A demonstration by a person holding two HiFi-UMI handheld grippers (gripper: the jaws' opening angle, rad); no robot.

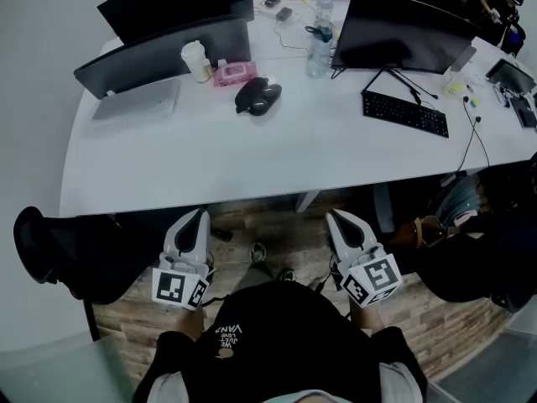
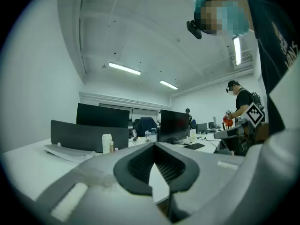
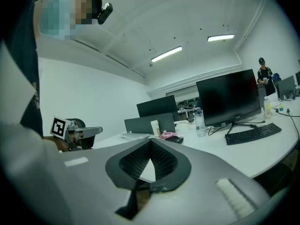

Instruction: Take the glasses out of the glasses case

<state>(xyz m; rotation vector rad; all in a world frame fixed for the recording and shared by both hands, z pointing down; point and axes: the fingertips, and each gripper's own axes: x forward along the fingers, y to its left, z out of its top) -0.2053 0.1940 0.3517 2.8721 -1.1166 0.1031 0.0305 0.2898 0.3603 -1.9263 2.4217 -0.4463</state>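
Hanging low before the white table's [image 1: 252, 162] near edge, the left gripper [image 1: 197, 218] and right gripper [image 1: 338, 217] each have jaws pressed together on nothing, likely at rest before reaching. The dark glasses case [image 1: 258, 96] lies far across, just right of a pink pack [image 1: 233, 74], with bare tabletop nearer for an approach.

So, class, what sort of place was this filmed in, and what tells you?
Most likely a shared office: a long white desk holds a large monitor and a keyboard, with strip lights on the ceiling above.
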